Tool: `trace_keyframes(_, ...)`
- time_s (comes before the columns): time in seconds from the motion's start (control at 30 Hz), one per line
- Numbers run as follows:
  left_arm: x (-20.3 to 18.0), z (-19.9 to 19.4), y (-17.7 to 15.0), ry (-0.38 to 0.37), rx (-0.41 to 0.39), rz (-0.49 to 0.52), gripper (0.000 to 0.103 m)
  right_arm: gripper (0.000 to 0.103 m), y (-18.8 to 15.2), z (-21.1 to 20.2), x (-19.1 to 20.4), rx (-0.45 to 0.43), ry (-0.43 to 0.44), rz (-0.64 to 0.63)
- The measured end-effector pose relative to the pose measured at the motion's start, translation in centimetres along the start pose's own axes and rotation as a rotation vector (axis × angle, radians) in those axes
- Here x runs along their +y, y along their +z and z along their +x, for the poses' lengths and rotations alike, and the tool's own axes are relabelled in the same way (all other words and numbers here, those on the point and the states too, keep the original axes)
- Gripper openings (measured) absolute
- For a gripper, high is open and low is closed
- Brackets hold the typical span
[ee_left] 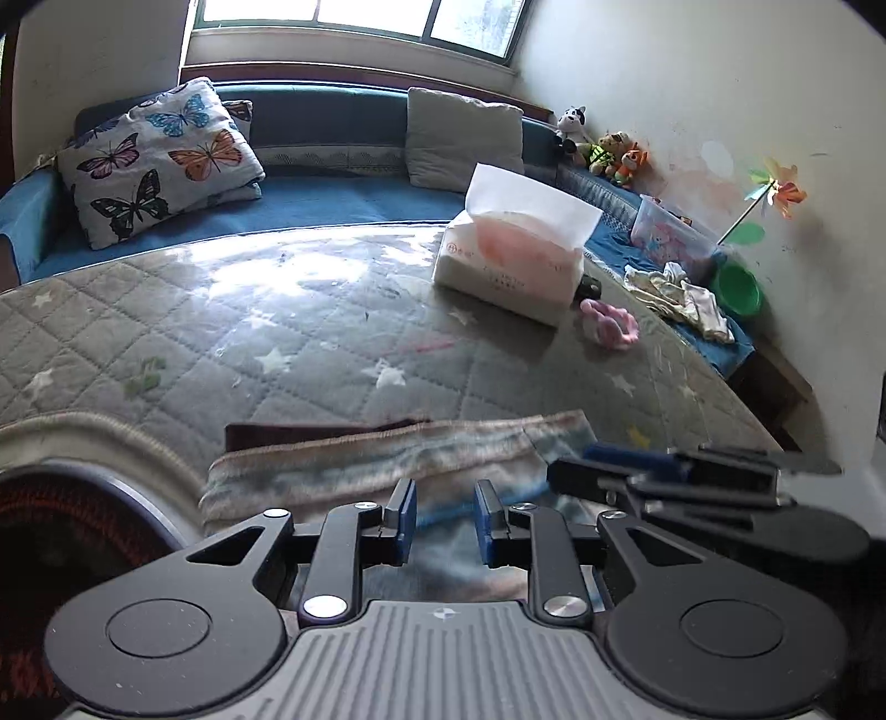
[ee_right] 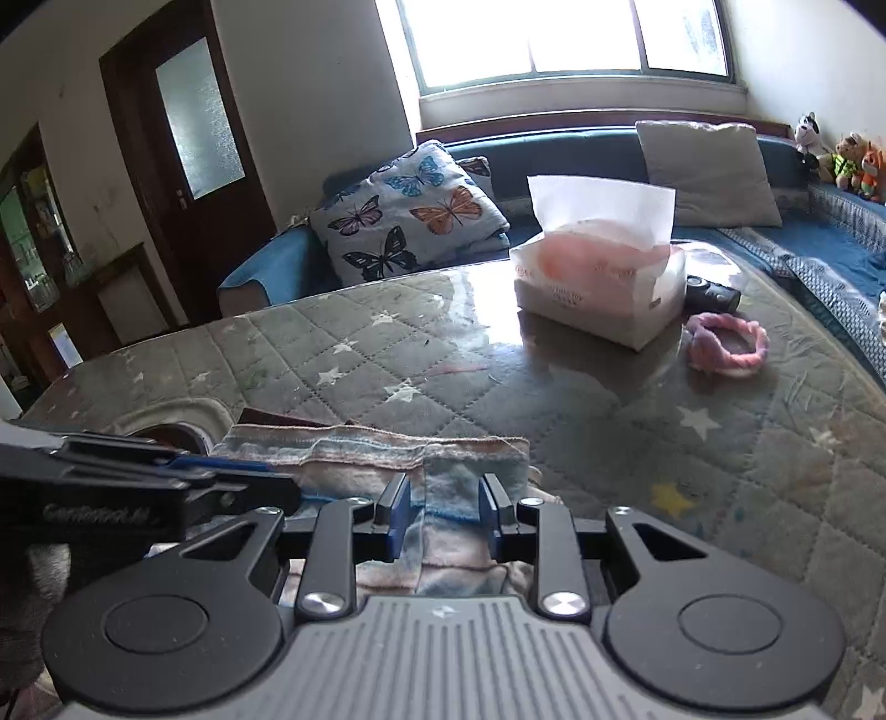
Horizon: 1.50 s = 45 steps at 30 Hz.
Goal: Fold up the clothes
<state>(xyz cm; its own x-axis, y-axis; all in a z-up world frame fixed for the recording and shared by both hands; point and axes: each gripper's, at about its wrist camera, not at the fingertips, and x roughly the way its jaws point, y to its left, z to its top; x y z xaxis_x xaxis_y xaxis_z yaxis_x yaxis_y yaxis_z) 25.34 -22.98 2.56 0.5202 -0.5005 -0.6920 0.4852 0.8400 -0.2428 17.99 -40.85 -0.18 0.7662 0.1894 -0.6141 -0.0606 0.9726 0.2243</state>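
While both tools hover low over the near edge of the table, the folded cloth of pale blue, pink and grey stripes (ee_left: 360, 459) lies across that edge, directly under and ahead of them. It rests on a grey quilted table cover with white stars (ee_left: 277, 332), which has a glossy clear sheet over it. A dark brown strip of fabric (ee_left: 310, 432) peeks out from beneath the cloth's far side.

The left gripper (ee_left: 446, 518) points down at the cloth's near part. Its blue-padded fingers stand a little apart, with blurred cloth showing in the gap; I cannot tell whether the pads press on it.

The right gripper (ee_right: 444, 515) sits at the cloth's right end, just beside the left one, and each tool shows from the side in the other's view. Its fingers are also slightly parted, but a raised fold of the cloth fills the space from pad to pad, so it looks clamped on the cloth.

Farther back on the table stands a white soft pack of tissues (ee_left: 509, 271) with one sheet sticking up. Just beside the pack lie a small black object (ee_right: 711, 293) and a fuzzy pink ring (ee_right: 725, 343). Beyond the table runs a blue couch (ee_left: 343, 196) carrying a white cushion printed with coloured butterflies (ee_left: 160, 160) and a plain grey cushion (ee_left: 462, 138), under a bright window (ee_right: 565, 39).
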Motion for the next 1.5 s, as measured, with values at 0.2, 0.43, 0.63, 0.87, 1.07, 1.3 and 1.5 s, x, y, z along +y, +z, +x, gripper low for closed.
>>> trace_keyframes(0.2, 0.1, 2.3, 1.0, 0.025, -0.008, 0.009, 0.023, 0.027, -0.2, 1.0, -0.2, 0.013, -0.002, 0.0)
trace_keyframes(0.43, -0.2, 2.5, 0.7, 0.049, -0.018, 0.039, 0.023, 0.027, -0.3, 1.0, -0.5, 0.013, -0.001, 0.006)
trace_keyframes(0.63, -0.5, 0.4, 0.1, 0.062, -0.021, 0.037, 0.038, 0.04, -0.2, -0.8, 0.2, -0.006, 0.002, -0.008)
trace_keyframes(0.87, -0.2, -3.6, -2.2, 0.08, -0.035, 0.021, 0.059, 0.058, -1.8, -3.9, 2.0, -0.007, 0.031, -0.048)
trace_keyframes(1.07, 0.3, -7.0, -5.2, 0.119, -0.051, 0.023, 0.065, 0.061, -4.4, -7.6, 3.7, -0.025, 0.064, -0.088)
trace_keyframes(1.3, 0.0, -9.1, -9.3, 0.181, -0.051, 0.07, 0.065, 0.066, -6.6, -10.0, 5.0, -0.031, 0.087, -0.119)
trace_keyframes(1.5, 0.5, -9.1, -11.4, 0.245, -0.038, 0.088, 0.064, 0.066, -8.6, -9.7, 4.5, -0.001, 0.075, -0.09)
